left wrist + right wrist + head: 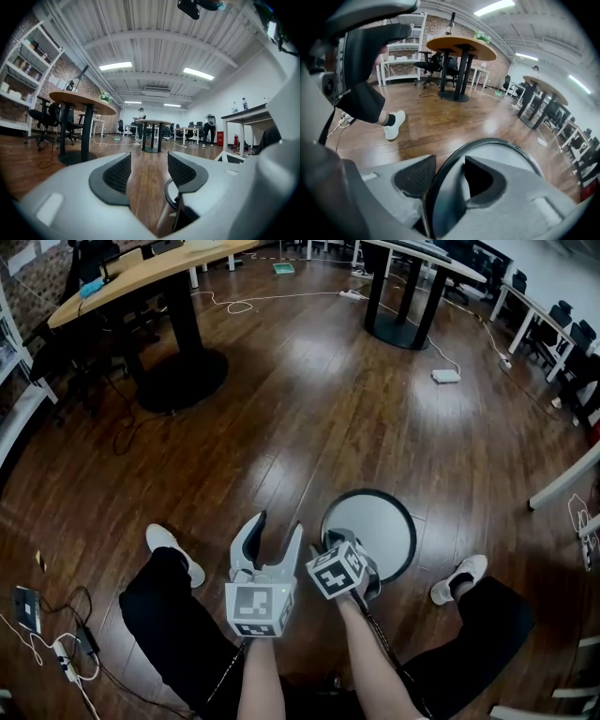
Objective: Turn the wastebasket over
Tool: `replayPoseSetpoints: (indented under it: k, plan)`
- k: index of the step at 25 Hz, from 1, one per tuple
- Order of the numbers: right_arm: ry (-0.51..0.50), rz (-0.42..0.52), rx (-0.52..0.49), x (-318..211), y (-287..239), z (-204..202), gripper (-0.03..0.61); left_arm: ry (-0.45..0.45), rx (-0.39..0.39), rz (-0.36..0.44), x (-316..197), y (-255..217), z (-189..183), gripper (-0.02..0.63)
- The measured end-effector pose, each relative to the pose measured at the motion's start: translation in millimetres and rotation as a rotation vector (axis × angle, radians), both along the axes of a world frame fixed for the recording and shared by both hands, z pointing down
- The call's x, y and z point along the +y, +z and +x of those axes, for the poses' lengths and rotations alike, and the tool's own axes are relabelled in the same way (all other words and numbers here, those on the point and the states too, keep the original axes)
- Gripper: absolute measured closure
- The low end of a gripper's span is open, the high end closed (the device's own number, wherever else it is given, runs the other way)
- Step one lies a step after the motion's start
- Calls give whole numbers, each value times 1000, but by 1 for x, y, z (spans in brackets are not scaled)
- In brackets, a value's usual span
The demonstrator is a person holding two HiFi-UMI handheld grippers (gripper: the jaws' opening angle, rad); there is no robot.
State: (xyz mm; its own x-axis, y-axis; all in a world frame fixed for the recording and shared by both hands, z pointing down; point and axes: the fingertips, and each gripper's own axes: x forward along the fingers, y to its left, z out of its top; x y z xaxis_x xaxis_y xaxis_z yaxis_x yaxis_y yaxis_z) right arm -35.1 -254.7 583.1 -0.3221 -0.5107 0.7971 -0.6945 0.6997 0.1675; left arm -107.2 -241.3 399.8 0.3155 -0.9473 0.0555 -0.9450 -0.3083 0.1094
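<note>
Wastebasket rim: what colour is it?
The wastebasket rim is black; the head view shows it best.

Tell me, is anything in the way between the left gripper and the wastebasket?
No, nothing visible. The left gripper sits open right beside the wastebasket, with only bare floor between them.

the wastebasket [375, 521] is white inside with a black rim. the left gripper [277, 526] and right gripper [449, 173] are pale grey with black ribbed pads, their cubes patterned in black-and-white squares. the floor [309, 409] is glossy dark brown planks.
</note>
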Motion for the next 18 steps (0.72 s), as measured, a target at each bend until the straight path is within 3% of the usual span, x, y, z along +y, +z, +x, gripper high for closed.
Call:
replayPoseSetpoints:
  k: [2, 7, 12, 18]
  plan:
    - [9, 23, 3, -2, -2, -2, 404, -1, -3, -6, 1, 2, -1, 344]
    - [66, 62, -139, 0, -10, -2, 468, -8, -13, -44, 8, 17, -7, 345]
    - [47, 32, -197, 12, -17, -4, 491, -42, -7, -68, 14, 26, -22, 350]
    - [21, 72, -320, 8, -58, -9, 505, -50, 0, -64, 14, 24, -25, 350]
